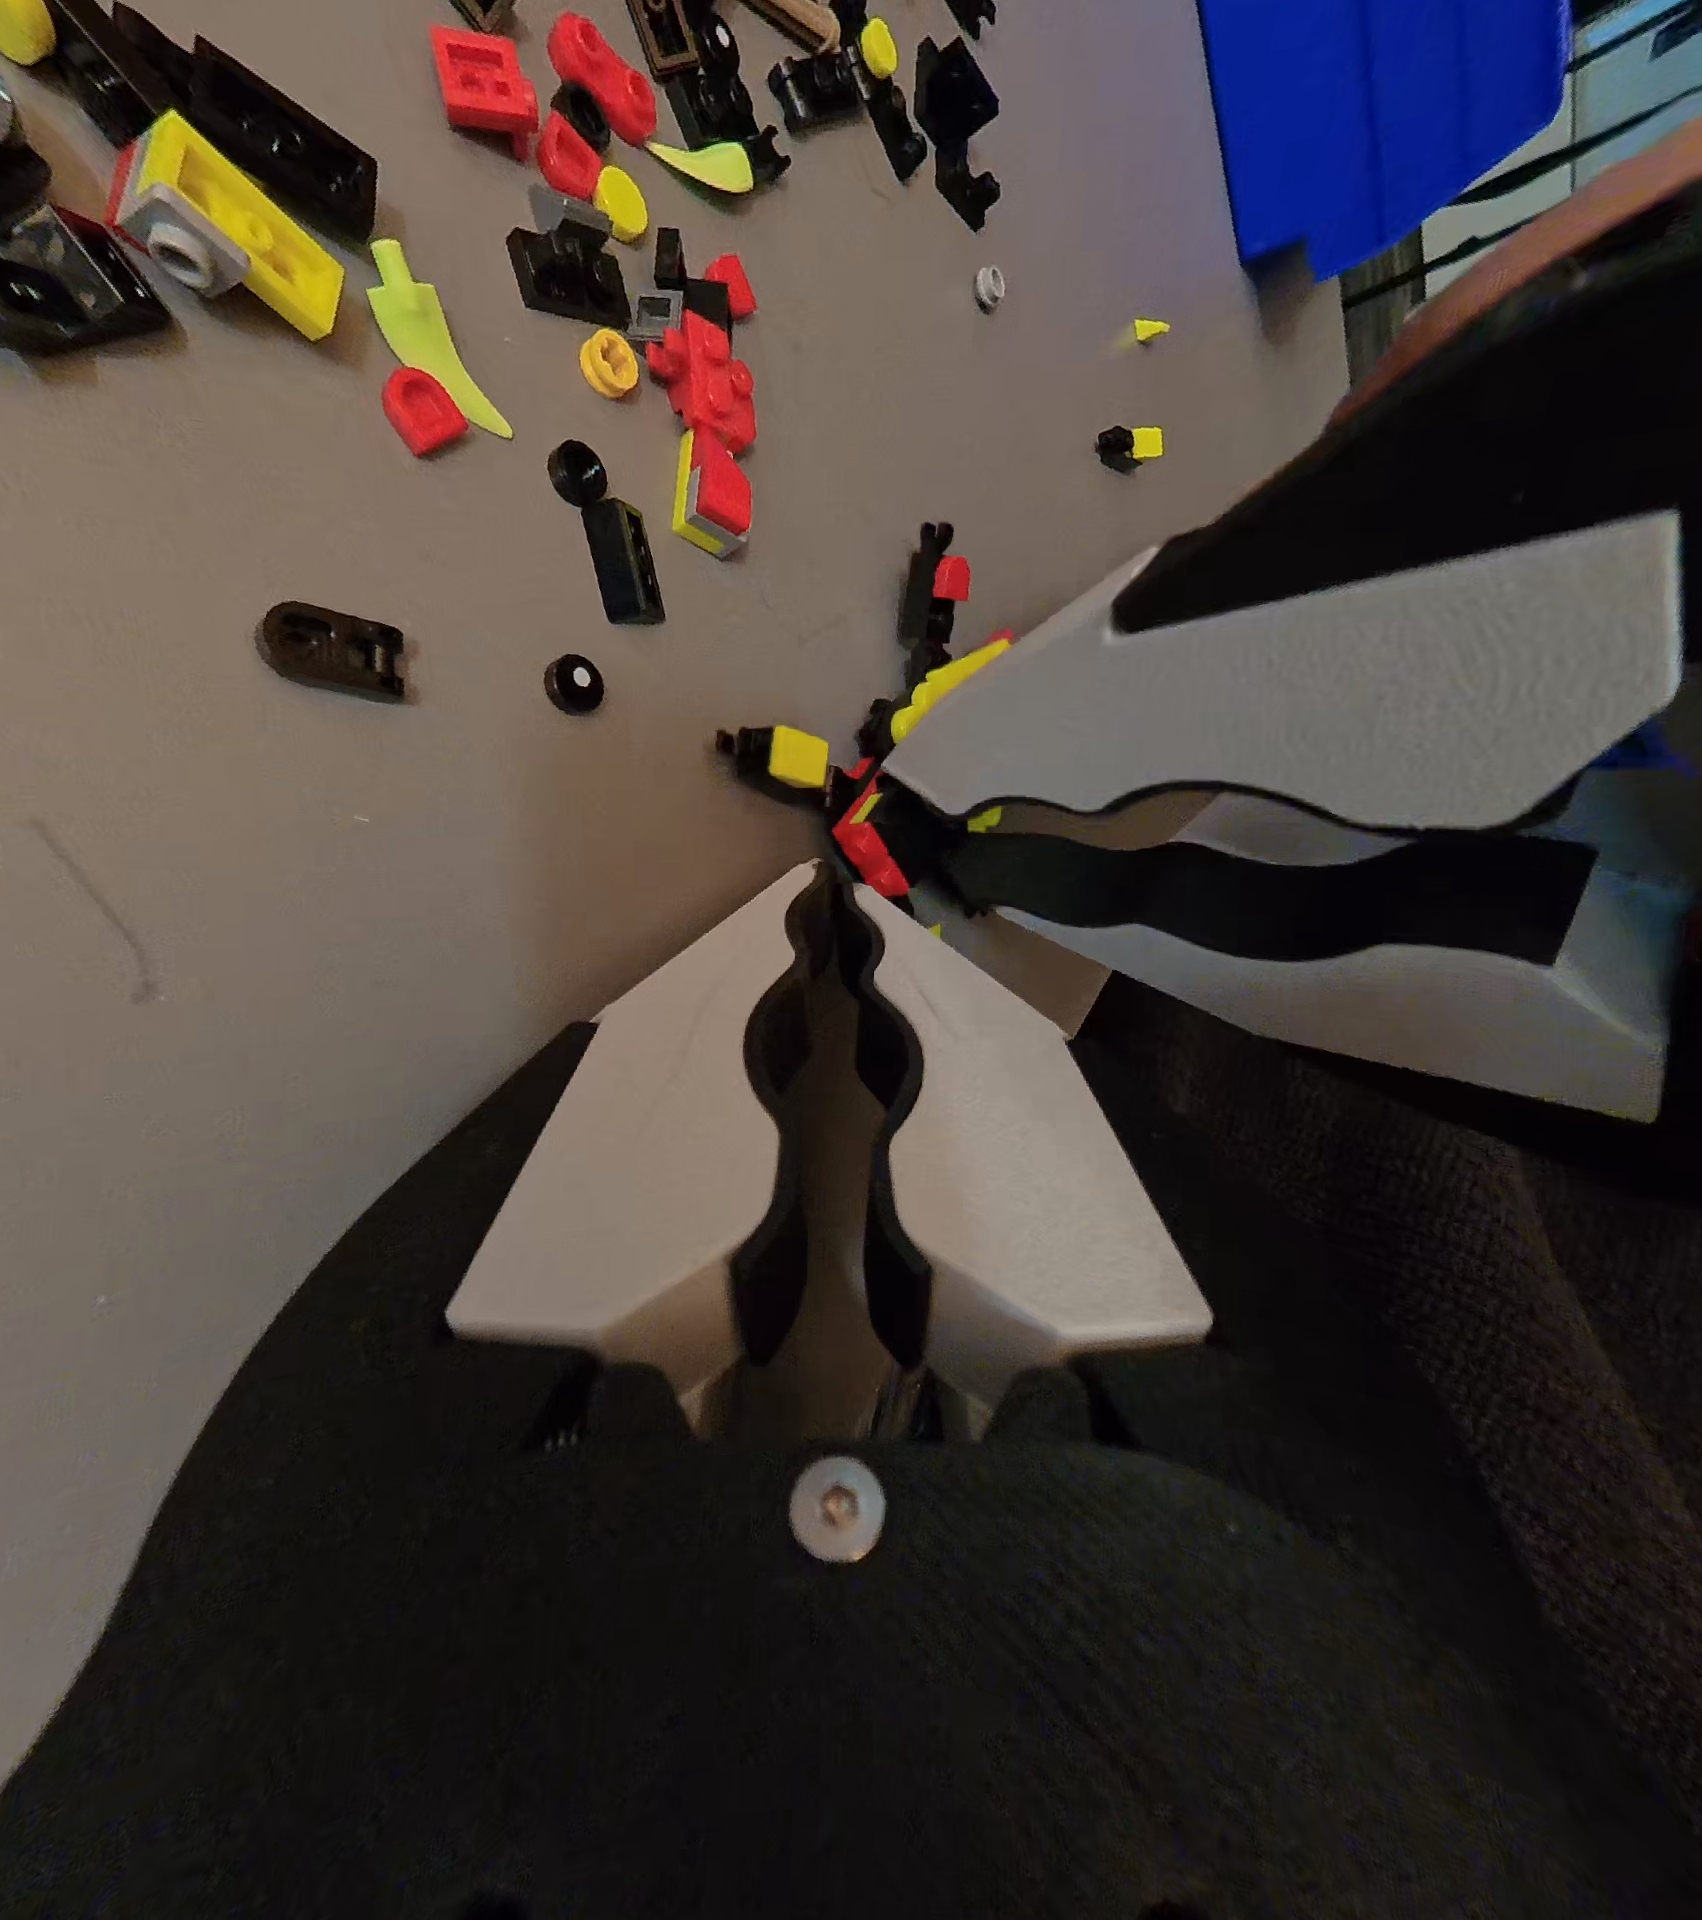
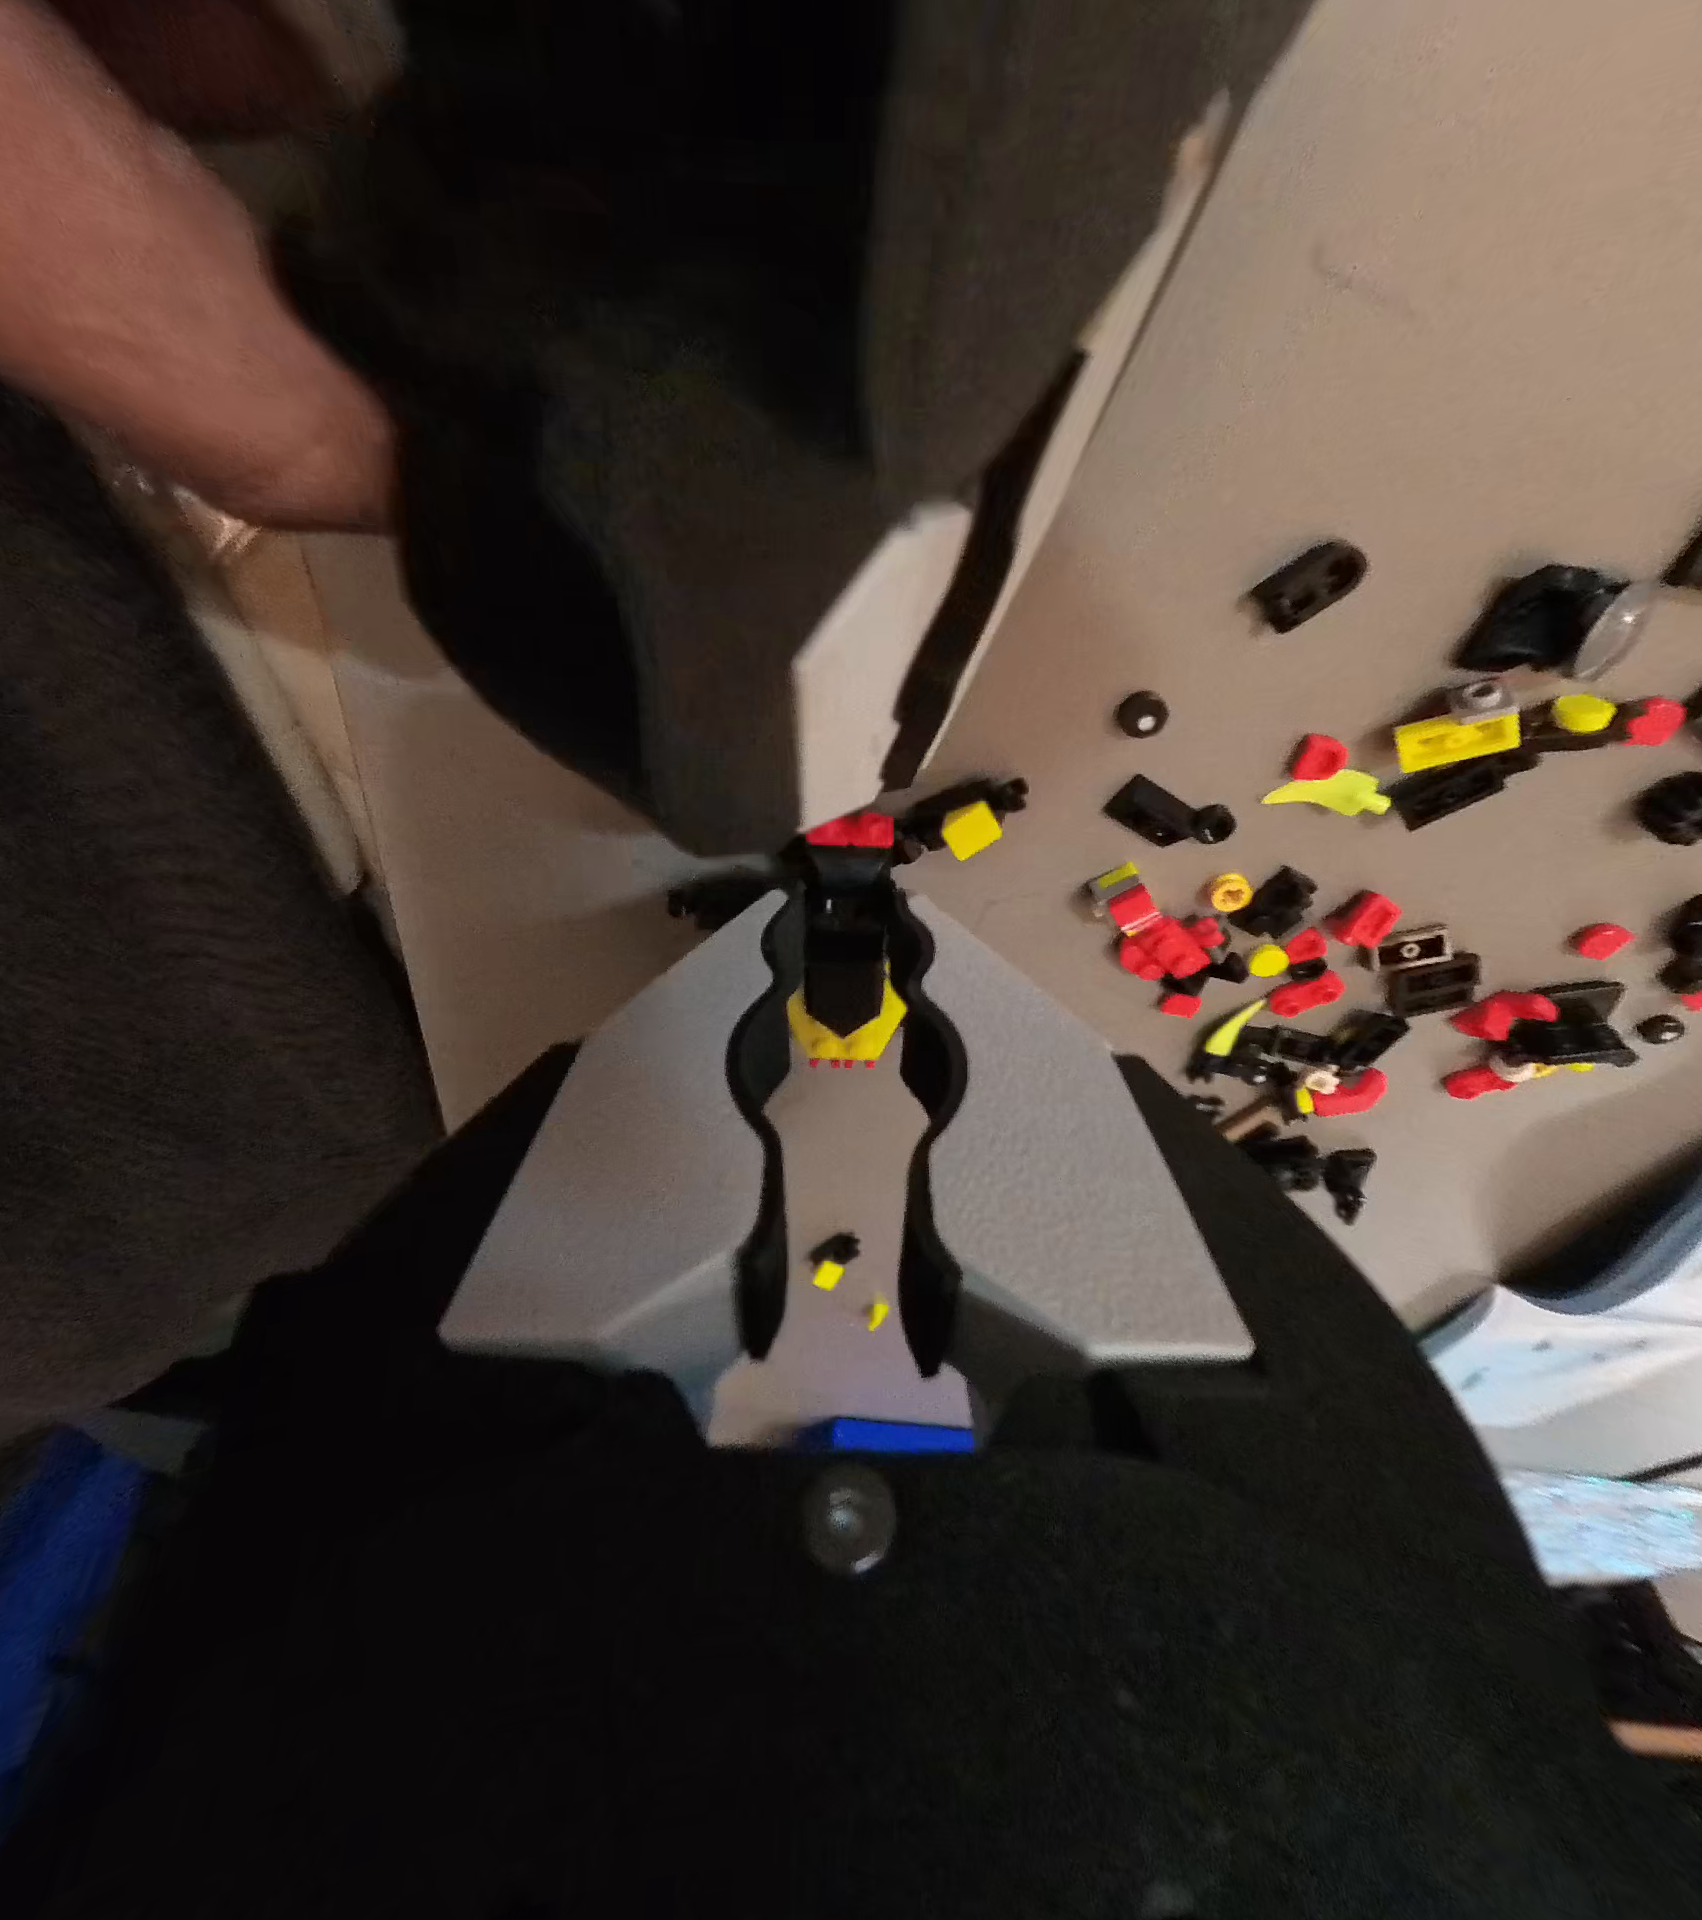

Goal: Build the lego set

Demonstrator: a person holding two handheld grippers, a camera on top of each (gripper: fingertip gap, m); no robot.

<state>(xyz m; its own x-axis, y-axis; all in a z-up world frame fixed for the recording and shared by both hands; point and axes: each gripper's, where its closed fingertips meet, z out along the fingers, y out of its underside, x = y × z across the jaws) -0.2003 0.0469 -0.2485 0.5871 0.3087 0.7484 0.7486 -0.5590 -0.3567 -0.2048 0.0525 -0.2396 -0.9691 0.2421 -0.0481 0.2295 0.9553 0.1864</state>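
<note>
Right gripper (image 2: 842, 940) clamps the model (image 2: 842, 966) lengthwise between its fingers – left gripper (image 1: 834, 883), jaws closed with nothing seen held, tip touching the model's red end

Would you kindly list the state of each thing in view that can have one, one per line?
right gripper: shut on the partly built model.
left gripper: shut, tips against the model; whether it grips a part is hidden.
partly built model: held above the table, unfinished.
loose bricks: scattered on the table, not yet attached.
table: carries the loose bricks.
</note>
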